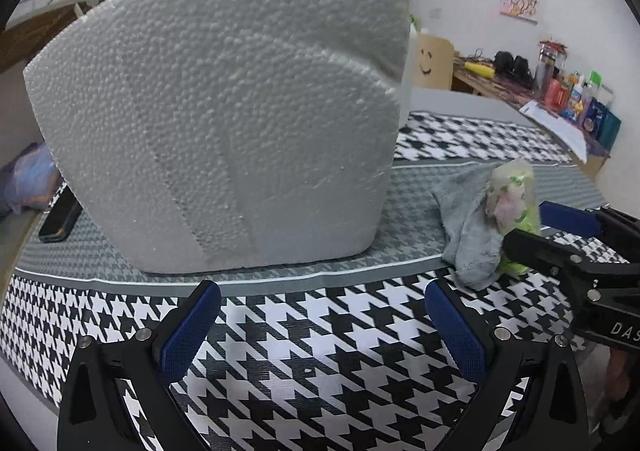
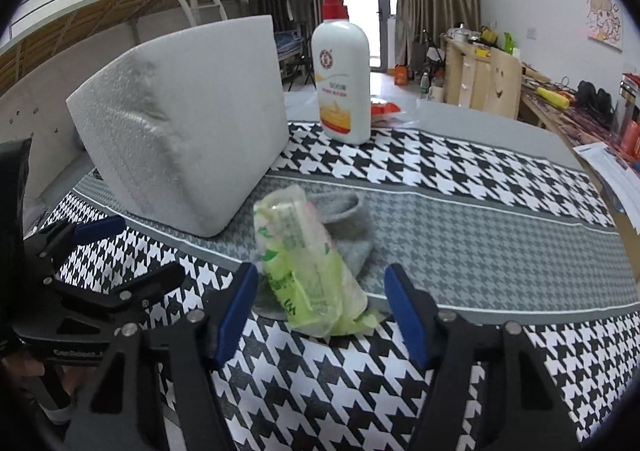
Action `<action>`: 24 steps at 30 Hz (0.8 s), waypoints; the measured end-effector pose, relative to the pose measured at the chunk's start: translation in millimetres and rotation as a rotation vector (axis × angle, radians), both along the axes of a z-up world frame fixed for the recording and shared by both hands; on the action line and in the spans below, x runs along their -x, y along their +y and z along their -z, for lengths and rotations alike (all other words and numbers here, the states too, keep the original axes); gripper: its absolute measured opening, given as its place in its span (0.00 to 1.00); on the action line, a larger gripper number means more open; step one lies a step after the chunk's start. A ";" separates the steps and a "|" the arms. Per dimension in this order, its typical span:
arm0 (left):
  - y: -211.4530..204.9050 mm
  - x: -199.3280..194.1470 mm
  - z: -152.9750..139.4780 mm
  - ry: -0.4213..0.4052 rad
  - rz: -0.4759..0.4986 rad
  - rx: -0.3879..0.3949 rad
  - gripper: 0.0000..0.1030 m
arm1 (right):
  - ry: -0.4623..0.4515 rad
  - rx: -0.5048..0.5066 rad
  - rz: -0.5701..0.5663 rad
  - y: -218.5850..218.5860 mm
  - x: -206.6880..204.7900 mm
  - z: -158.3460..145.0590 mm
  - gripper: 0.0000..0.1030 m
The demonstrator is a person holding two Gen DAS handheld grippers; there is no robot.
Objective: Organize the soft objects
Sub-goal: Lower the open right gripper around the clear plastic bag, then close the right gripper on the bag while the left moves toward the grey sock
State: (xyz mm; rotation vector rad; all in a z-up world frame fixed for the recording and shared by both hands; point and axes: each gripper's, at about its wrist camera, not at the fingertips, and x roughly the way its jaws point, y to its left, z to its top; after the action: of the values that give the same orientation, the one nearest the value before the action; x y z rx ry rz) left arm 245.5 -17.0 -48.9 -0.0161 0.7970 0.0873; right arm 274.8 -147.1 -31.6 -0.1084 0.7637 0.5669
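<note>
Crinkled green-and-clear plastic wraps the packet; we see it lying on a grey sock at the cloth's grey band, between our right gripper's released jaws, untouched. Our left gripper gapes empty before the foam block. Open cloth spreads right; a lotion bottle stands far.

On the table, the foam block stands left of the lotion bottle. Before them, a tissue pack lies on a sock, between the right tongs' fingers.
</note>
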 end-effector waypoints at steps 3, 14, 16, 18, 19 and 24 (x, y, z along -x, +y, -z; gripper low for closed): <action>-0.3 -4.3 1.0 0.007 -0.016 -0.003 0.99 | 0.025 -0.010 -0.023 1.3 -1.9 4.3 0.52; 2.4 -2.9 3.3 0.008 -0.029 -0.012 0.99 | 0.046 -0.041 -0.047 -1.7 3.0 10.8 0.28; 2.0 -0.6 2.4 0.001 -0.032 -0.014 0.99 | 0.032 -0.042 -0.037 -4.5 5.2 8.0 0.27; 2.4 0.6 2.0 0.000 -0.039 -0.014 0.99 | 0.030 -0.057 -0.043 -7.6 7.5 4.1 0.27; 2.7 1.3 1.9 0.000 -0.039 -0.013 0.99 | 0.029 -0.063 -0.044 -9.2 8.3 2.5 0.27; 4.4 3.2 0.0 -0.004 -0.028 0.003 0.99 | 0.035 -0.078 -0.029 -15.5 8.9 1.3 0.27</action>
State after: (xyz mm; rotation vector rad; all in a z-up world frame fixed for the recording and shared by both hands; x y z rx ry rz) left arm 242.4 -12.6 -48.9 -0.0297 0.7931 0.1125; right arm 265.9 -162.6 -32.9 -0.0376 0.7739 0.6263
